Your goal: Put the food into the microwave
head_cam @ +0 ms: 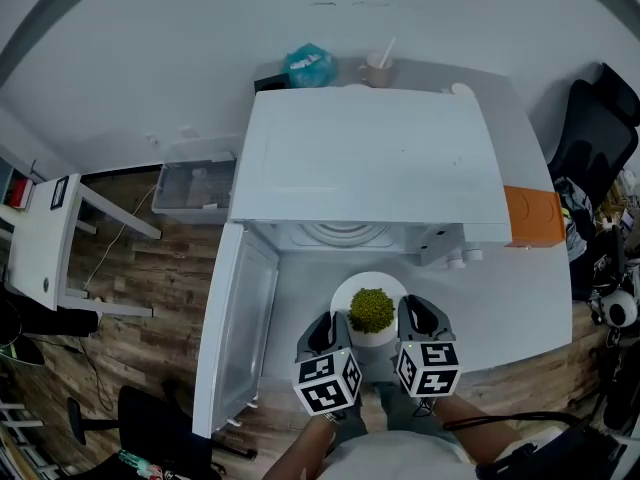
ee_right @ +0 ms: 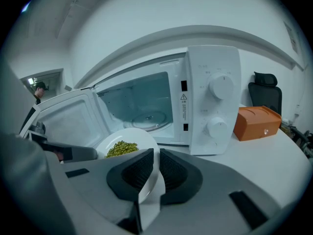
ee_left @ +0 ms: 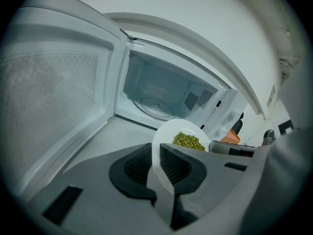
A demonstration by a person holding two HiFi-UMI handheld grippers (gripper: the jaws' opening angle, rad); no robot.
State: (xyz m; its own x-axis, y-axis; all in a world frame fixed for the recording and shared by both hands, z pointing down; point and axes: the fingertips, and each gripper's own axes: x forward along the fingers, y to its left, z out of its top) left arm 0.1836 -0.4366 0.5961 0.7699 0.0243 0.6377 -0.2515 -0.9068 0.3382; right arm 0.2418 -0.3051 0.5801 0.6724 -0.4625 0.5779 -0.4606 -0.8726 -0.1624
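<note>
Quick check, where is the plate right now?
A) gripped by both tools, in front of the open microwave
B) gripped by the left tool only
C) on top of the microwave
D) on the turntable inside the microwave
A: the left tool and right tool each have jaws shut on the rim of the plate, which is outside the open microwave.

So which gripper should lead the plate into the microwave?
Left, probably. Both clamp the plate by its rim, but the left gripper looks into the open microwave cavity; the right gripper faces the control panel.
</note>
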